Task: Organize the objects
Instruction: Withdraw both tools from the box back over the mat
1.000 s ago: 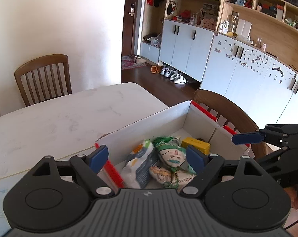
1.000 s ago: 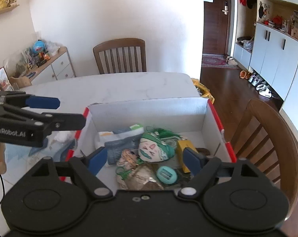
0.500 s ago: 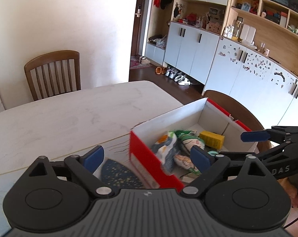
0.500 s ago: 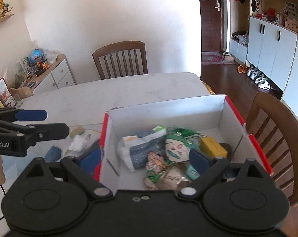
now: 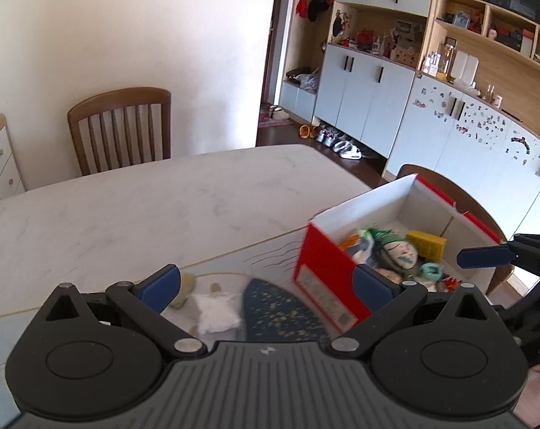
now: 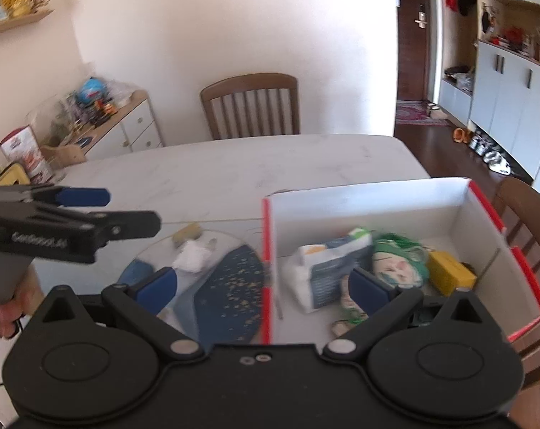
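Dining room, pale marble table (image 5: 134,214), chairs round it. Red-and-white box (image 6: 477,221) sat at the table's right end, already holding packets, a green-haired doll (image 6: 398,264) and a yellow block (image 6: 448,273). Loose bits remained on a mat left of it: white wad (image 6: 193,259), blue patterned piece (image 6: 230,293).

Left gripper (image 5: 266,282) and right gripper (image 6: 262,284) both empty; jaws had just been opening, now wide.

Judged step: between placements. Next calls for reaching to the wad and closing on it.
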A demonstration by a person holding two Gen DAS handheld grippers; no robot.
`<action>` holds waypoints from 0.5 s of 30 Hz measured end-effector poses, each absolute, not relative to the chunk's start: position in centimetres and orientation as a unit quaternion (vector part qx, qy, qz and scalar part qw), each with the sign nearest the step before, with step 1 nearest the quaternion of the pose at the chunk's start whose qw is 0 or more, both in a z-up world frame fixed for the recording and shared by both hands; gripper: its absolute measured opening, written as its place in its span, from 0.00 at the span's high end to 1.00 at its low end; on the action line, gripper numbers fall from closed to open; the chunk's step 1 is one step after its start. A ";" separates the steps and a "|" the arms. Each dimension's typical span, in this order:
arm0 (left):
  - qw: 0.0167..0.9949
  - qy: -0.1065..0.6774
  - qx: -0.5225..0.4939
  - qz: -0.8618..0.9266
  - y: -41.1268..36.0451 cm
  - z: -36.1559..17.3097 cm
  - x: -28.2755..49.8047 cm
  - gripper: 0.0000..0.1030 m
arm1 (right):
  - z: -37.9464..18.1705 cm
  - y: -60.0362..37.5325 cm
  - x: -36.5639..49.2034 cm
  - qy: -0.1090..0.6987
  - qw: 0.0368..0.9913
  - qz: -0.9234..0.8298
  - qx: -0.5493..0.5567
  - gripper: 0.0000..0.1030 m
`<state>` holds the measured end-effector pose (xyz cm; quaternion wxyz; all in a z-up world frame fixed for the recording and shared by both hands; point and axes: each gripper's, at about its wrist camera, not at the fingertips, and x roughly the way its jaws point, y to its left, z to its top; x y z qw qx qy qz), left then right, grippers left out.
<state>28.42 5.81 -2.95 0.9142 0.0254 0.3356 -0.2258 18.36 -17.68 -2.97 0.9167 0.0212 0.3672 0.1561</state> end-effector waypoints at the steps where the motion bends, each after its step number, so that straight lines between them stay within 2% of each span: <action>1: 0.914 0.336 0.026 -0.225 6.3 -3.1 28.6 0.00 | -3.1 -17.1 18.4 0.369 0.916 0.159 0.021 0.01; 15: 0.908 0.362 0.023 -0.208 12.4 -7.3 32.6 0.00 | -5.0 -10.3 20.0 0.395 0.900 0.185 -0.004 0.01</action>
